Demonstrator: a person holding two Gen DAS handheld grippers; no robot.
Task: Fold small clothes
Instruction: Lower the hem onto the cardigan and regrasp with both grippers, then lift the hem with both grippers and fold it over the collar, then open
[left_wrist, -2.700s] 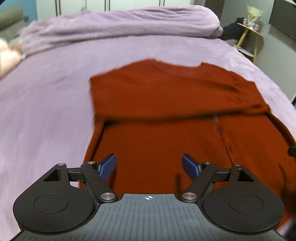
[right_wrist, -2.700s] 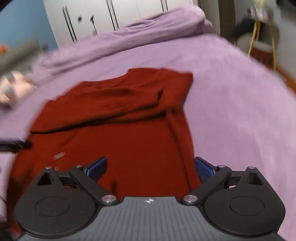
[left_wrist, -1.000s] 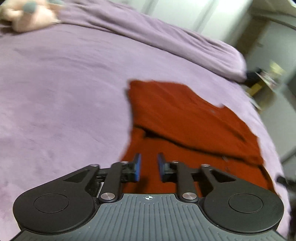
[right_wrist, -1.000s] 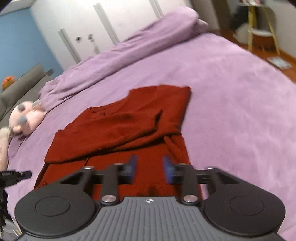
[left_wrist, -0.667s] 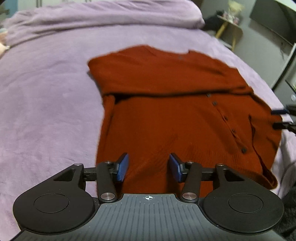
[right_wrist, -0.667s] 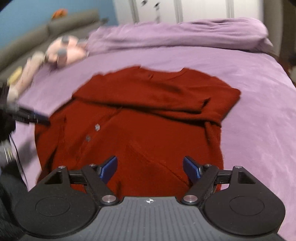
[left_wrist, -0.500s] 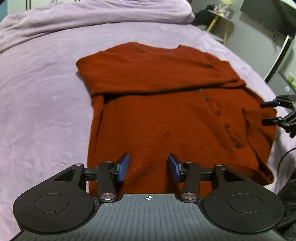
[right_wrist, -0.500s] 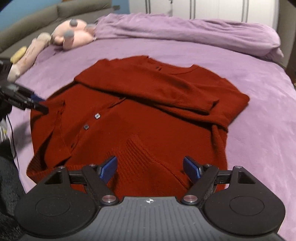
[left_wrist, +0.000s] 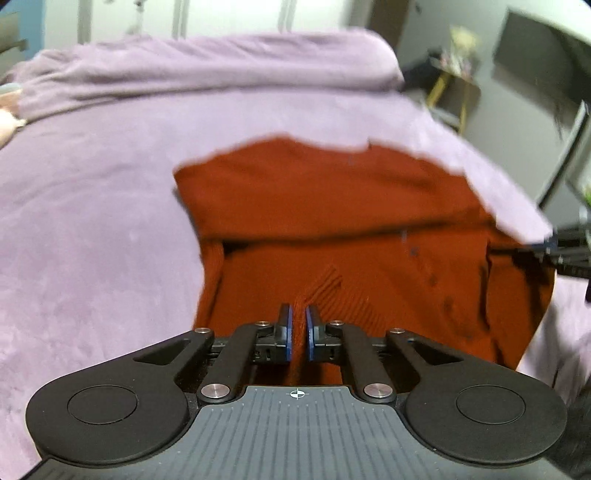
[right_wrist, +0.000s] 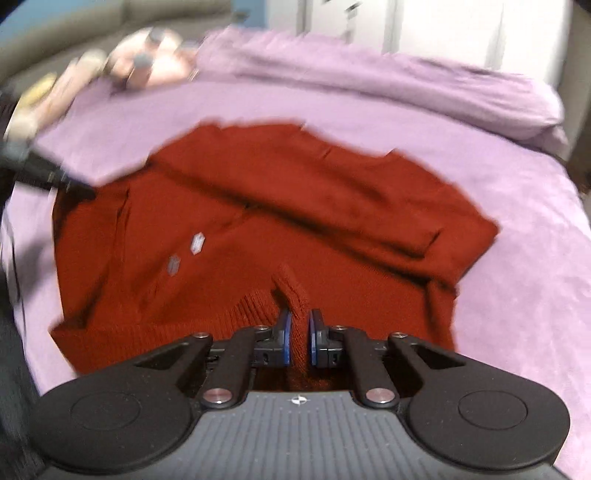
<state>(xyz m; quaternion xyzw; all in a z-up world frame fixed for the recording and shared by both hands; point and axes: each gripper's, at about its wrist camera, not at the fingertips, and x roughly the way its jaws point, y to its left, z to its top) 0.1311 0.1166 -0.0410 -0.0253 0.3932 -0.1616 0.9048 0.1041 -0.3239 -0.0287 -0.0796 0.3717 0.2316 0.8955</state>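
Observation:
A rust-red buttoned cardigan (left_wrist: 332, 206) lies on the purple bed, its sleeves folded across the chest; it also shows in the right wrist view (right_wrist: 314, 192). My left gripper (left_wrist: 297, 321) is shut on the ribbed bottom hem, which puckers up into a ridge (left_wrist: 325, 284) in front of the pads. My right gripper (right_wrist: 298, 325) is shut on the hem as well, with a raised fold of knit (right_wrist: 291, 284) between its blue pads. Each gripper's tip shows at the edge of the other's view, near the cardigan's side.
The purple bedspread (left_wrist: 92, 206) runs all around, with a rolled duvet (left_wrist: 207, 70) at the far end. A pink plush toy (right_wrist: 147, 59) lies at the head of the bed. A yellow-legged side table (left_wrist: 454, 88) stands beyond the bed's right side.
Both grippers were open over the hem half a second ago. Now both have shut on the hem, and the knit bunches up in front of each.

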